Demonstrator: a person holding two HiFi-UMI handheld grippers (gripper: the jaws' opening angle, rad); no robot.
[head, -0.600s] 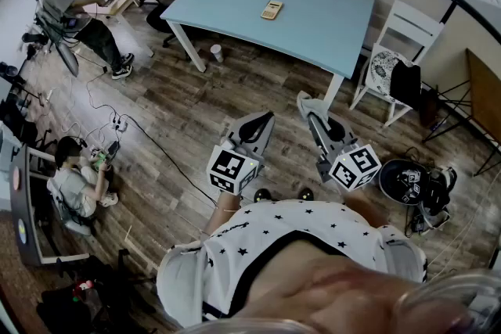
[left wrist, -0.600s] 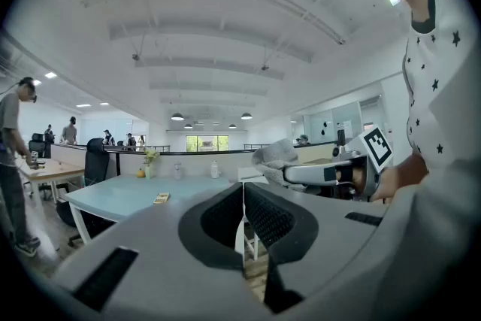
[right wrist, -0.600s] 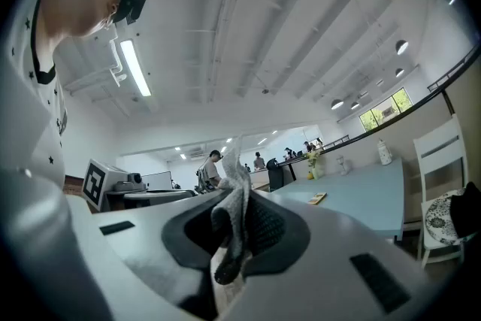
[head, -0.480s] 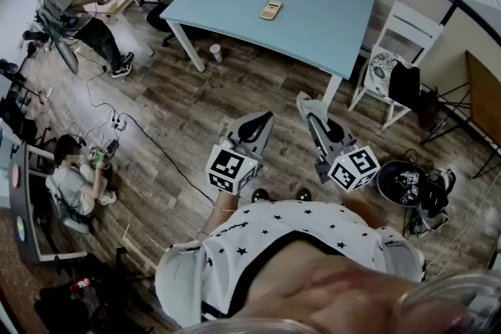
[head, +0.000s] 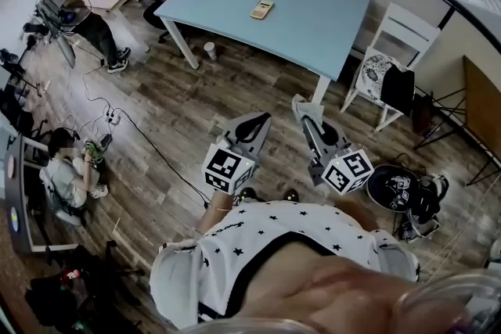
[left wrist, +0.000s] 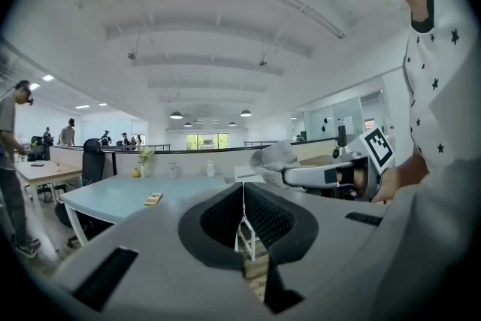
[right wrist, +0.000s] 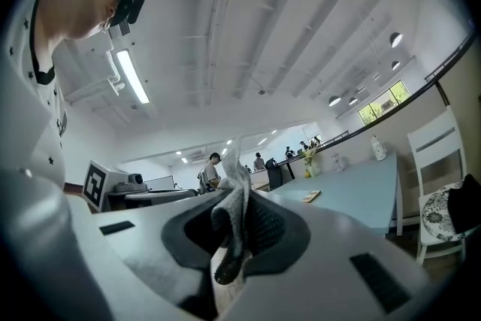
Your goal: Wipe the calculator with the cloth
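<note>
A person is seen from above, standing on a wooden floor, with a gripper held in each hand and pointed ahead at a pale blue table [head: 329, 27]. The calculator [head: 261, 9] lies flat near the middle of the table, a little toward its left edge, and is well apart from both grippers. The jaws of the left gripper [head: 261, 119] are pressed together, and nothing is held between them. The jaws of the right gripper [head: 302, 107] are clamped on a grey cloth [right wrist: 234, 220], which is bunched between the pads and sticks out past the tips. No wiping is judged to have begun: the cloth is already in hand, and the step in hand appears to be the approach to the table. For the next move, the table must be reached and the cloth brought down flat on the calculator. The calculator is light and may slide under the cloth, so it would probably need to be steadied by the left gripper.
</note>
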